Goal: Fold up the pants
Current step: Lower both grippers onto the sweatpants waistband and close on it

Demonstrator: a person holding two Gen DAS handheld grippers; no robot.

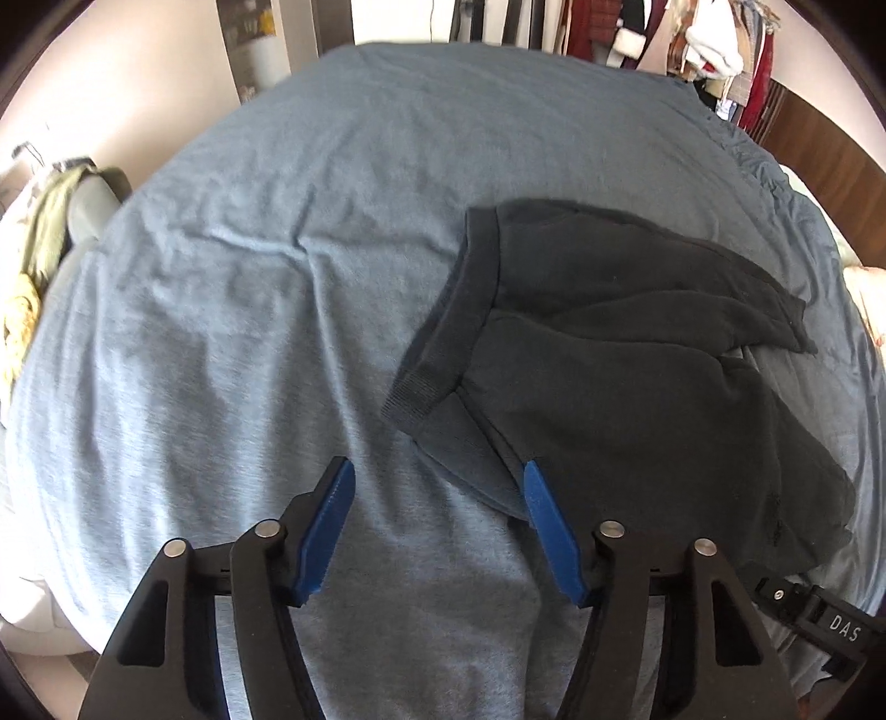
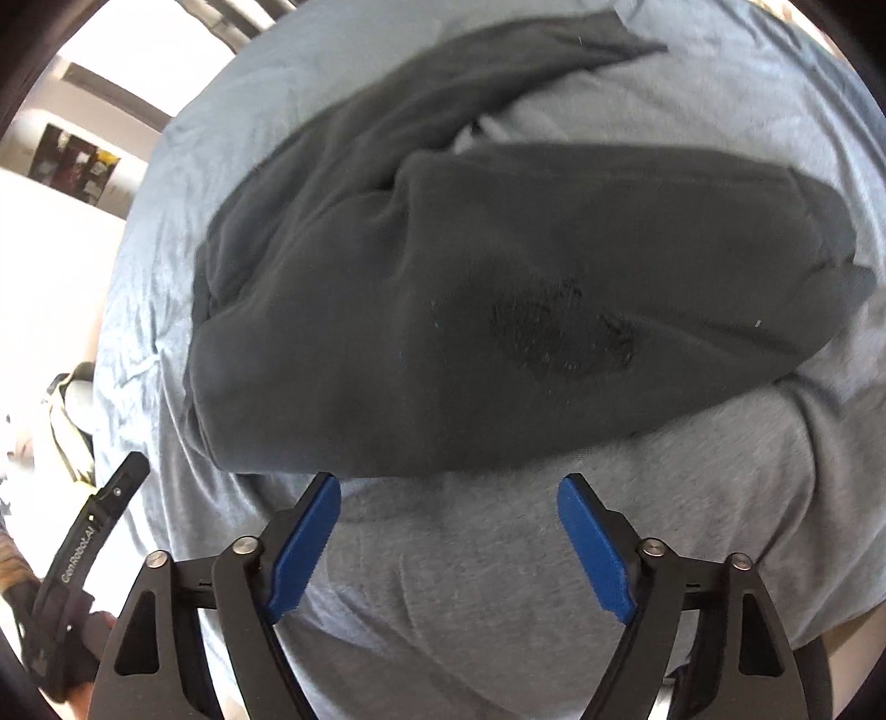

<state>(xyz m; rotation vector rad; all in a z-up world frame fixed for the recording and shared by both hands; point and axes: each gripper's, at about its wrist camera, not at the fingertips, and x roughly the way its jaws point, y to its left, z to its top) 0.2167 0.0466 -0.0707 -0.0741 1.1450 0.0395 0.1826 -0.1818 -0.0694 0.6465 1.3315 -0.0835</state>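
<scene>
Dark grey pants (image 1: 609, 354) lie loosely folded on a blue-grey bed sheet (image 1: 249, 304), waistband (image 1: 448, 327) toward the left, legs doubled over to the right. My left gripper (image 1: 437, 471) is open and empty, its right blue fingertip (image 1: 534, 487) at the near edge of the pants. In the right wrist view the pants (image 2: 498, 310) fill the middle, with a darker worn patch. My right gripper (image 2: 448, 487) is open and empty, just short of the pants' near edge.
Hanging clothes (image 1: 692, 39) fill the far side behind the bed. A green and yellow pile (image 1: 50, 232) sits off the bed's left edge. The other gripper's black body shows at the right wrist view's left edge (image 2: 88, 548).
</scene>
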